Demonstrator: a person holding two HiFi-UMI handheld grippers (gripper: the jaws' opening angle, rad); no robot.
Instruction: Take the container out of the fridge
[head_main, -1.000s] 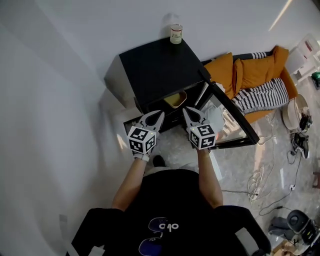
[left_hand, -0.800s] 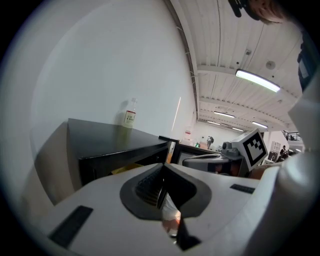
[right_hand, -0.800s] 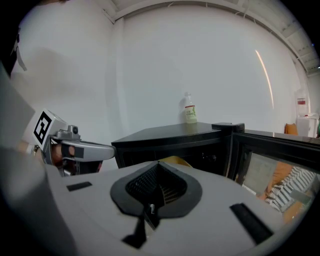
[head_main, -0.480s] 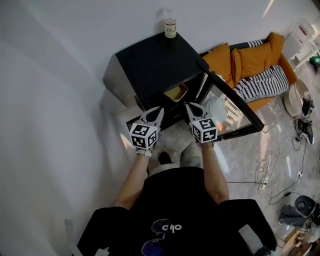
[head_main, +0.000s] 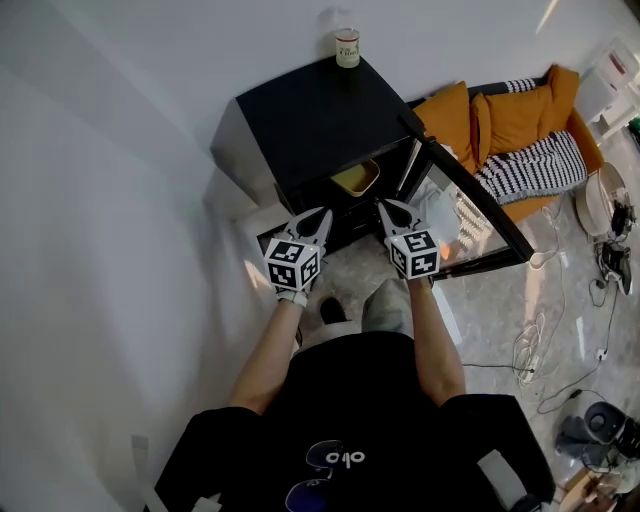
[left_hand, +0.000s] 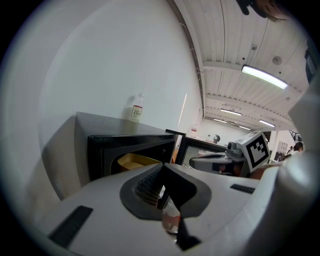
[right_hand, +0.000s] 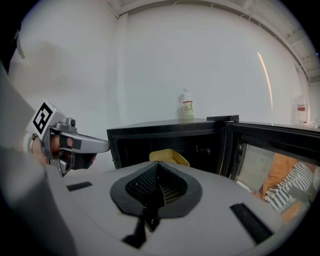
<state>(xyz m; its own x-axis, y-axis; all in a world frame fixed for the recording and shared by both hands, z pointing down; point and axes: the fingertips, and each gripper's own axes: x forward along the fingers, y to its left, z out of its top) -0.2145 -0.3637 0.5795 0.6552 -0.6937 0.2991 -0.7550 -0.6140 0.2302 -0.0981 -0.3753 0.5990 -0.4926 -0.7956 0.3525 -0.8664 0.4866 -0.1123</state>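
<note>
A yellow container (head_main: 355, 178) sits inside the small black fridge (head_main: 320, 120), whose door (head_main: 470, 205) stands open to the right. Both grippers hover side by side just in front of the opening, pointing in. My left gripper (head_main: 322, 216) is shut with nothing in it. My right gripper (head_main: 385, 208) is likewise shut and empty. In the left gripper view the container (left_hand: 131, 161) shows beyond the closed left gripper (left_hand: 161, 170). The right gripper view has the container (right_hand: 169, 156) straight ahead of the closed right gripper (right_hand: 157, 167), and the left gripper (right_hand: 102, 146) at the left.
A small bottle (head_main: 347, 48) stands on the fridge top at the back, against the white wall. An orange sofa with a striped cushion (head_main: 520, 150) lies right of the door. Cables (head_main: 540, 330) trail over the floor at the right.
The person has shifted stance and a knee has come into the head view. Both grippers keep the same shut pose in front of the fridge opening.
</note>
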